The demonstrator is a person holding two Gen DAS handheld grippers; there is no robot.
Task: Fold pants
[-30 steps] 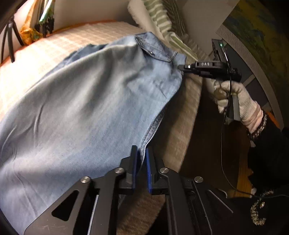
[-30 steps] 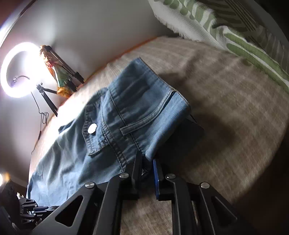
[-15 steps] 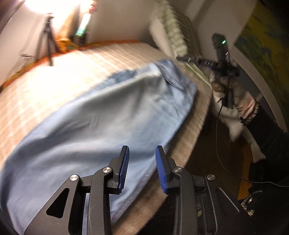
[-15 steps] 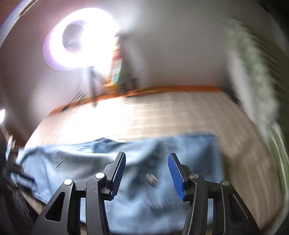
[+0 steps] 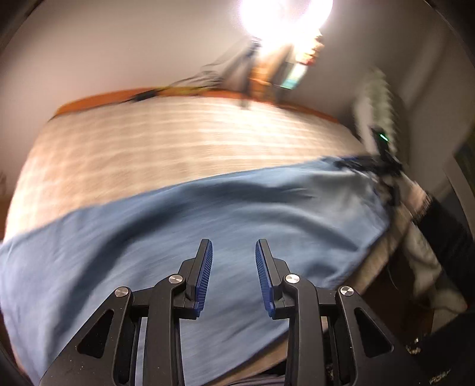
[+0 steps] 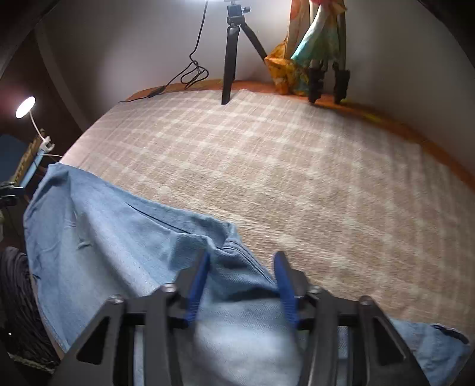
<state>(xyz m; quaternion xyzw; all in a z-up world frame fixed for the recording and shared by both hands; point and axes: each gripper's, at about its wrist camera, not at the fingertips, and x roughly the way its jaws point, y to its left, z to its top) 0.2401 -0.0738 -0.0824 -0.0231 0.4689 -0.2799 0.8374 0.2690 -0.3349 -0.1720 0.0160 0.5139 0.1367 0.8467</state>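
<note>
Left wrist view blurred your one pair of jeans (image 5: pixel 207 225), cut off below both grippers, left gripper (image 5: pixel 233 267) and right gripper (image 6: pixel 242 282), jaws spread, gripping nothing.

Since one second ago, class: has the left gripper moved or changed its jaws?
Yes. The left gripper has let go of the jeans, its jaws now open above them, and swung toward the ring light at the wall.
</note>
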